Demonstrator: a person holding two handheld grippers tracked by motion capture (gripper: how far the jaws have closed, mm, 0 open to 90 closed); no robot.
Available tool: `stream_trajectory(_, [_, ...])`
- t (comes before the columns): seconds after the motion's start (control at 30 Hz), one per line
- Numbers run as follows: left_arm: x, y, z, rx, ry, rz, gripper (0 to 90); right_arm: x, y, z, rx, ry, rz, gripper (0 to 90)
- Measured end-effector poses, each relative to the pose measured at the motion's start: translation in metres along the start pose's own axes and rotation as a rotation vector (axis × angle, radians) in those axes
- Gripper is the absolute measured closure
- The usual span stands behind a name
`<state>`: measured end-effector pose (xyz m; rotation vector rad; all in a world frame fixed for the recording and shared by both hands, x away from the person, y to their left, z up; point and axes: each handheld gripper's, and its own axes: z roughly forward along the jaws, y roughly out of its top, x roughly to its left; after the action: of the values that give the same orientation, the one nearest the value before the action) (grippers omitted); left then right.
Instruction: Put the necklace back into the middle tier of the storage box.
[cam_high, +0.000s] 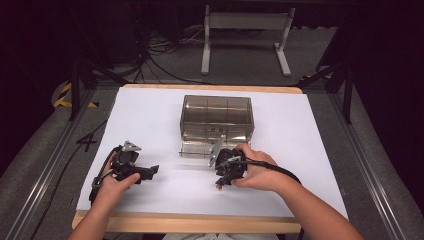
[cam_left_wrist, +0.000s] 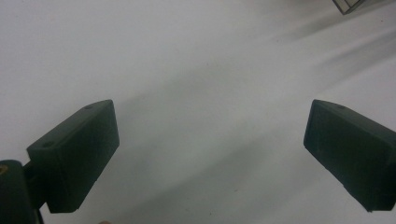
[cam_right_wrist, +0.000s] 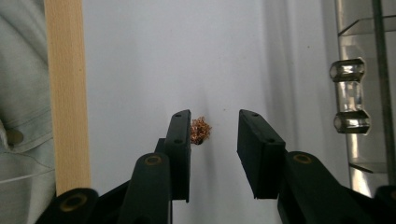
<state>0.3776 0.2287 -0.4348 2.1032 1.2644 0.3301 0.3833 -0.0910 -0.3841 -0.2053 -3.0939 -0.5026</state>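
1. While you look down from the high view, your left hand-held gripper (cam_high: 150, 171) lies low over the white sheet (cam_high: 150, 115) on the counter (cam_high: 200, 222), toward its left front part, jaws pointing to the right.
2. Your left hand-held gripper's own view shows its jaws released and wide apart, with bare white sheet between them and a corner of the clear box (cam_left_wrist: 348, 5) at the top right edge.
3. Move right in the high view and you find the smoky clear plastic organiser box (cam_high: 217, 122) standing near the middle of the sheet, its interior split into compartments, its front flap lying open on the sheet toward you.
4. Just in front of that flap, your right hand (cam_high: 257, 170) holds the right hand-held gripper (cam_high: 220, 185) tilted down toward the sheet.
5. A small tangled copper-coloured ball (cam_right_wrist: 201, 130), like a wad of fine wire, sits on the sheet at that gripper's tip; in the high view it is a tiny speck (cam_high: 218, 188).
6. Your right hand-held gripper (cam_right_wrist: 214, 128) is released: in its own view the ball lies against the inner face of the left jaw, and a clear gap separates it from the right jaw, so nothing is pinched.
7. At the right edge of that view you see the box's metal clasp (cam_right_wrist: 349, 95); at the left, the wooden counter edge (cam_right_wrist: 67, 93) and your pale denim shirt (cam_right_wrist: 21, 116).
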Motion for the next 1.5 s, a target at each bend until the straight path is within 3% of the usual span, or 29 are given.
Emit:
stream_trajectory(0.47, [0.0, 0.0, 0.0, -0.001, -0.001, 0.001, 4.1, 0.005, 0.002, 0.017, 0.03, 0.029, -0.014, 66.2])
stream_trajectory(0.73, [0.0, 0.0, 0.0, 0.001, 0.0, 0.001, 4.1, 0.007, 0.002, 0.024, 0.047, 0.022, -0.021, 67.6])
stream_trajectory(0.9, [0.0, 0.0, 0.0, 0.0, -0.001, 0.002, 4.0, 0.007, 0.001, 0.028, 0.069, 0.016, -0.028, 74.2])
stream_trajectory(1.2, [0.0, 0.0, 0.0, 0.001, 0.001, 0.001, 4.0, 0.007, 0.002, 0.029, 0.088, -0.004, -0.037, 79.6])
stream_trajectory(1.5, [0.0, 0.0, 0.0, 0.0, 0.0, 0.001, 4.0, 0.006, 0.002, 0.018, 0.057, 0.0, -0.024, 79.6])
